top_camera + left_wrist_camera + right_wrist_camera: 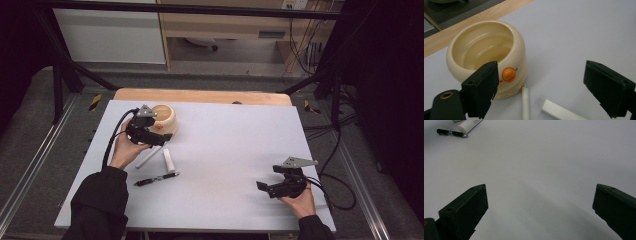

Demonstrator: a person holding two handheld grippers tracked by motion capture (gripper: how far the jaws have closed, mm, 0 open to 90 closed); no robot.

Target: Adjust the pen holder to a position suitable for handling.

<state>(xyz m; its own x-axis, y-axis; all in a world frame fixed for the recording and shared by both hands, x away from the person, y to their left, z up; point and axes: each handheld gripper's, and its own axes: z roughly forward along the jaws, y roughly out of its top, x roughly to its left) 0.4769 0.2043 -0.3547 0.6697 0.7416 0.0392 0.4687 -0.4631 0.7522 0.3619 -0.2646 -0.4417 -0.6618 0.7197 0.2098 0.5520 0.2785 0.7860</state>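
Two claws stand open and empty: our left claw (150, 134) hovers just beside the cream pot (163, 120), the white tubes (169, 161) and black pen (156, 179) at its five o'clock, while our right claw (270, 187) idles well apart on the worktop (235, 145).

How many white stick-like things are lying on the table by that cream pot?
2. A thin white stick lies slanted just below the cream pot, and a thicker white tube lies right beside it, above the black pen.
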